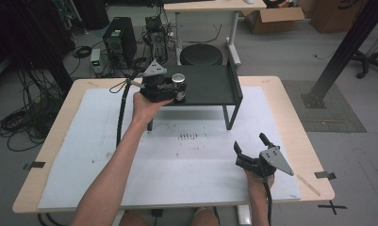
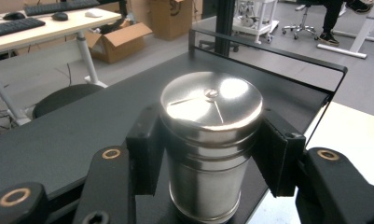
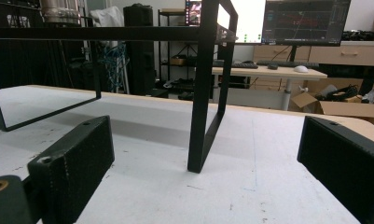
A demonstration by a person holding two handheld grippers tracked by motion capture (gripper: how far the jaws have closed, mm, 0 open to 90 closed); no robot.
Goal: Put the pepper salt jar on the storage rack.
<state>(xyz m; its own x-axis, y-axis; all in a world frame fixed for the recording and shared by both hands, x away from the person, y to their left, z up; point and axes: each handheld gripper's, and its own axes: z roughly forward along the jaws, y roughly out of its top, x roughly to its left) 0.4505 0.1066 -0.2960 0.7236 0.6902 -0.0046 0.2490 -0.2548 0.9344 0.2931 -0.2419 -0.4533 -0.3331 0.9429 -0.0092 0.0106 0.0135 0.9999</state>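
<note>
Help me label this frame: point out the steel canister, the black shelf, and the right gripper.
steel canister (image 2: 211, 100), left gripper view, on its shiny lid.
black shelf (image 1: 210, 84), high view, on its bare top surface.
right gripper (image 1: 250, 147), high view, midway between its open fingertips.

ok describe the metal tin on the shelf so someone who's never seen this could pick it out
On the pale wooden table stands a low black metal shelf. Near that shelf's front left edge sits a small shiny steel cylindrical canister with a flat lid, clamped between the black jaws of the left gripper. It is the one bright silver thing among dark parts.
</note>
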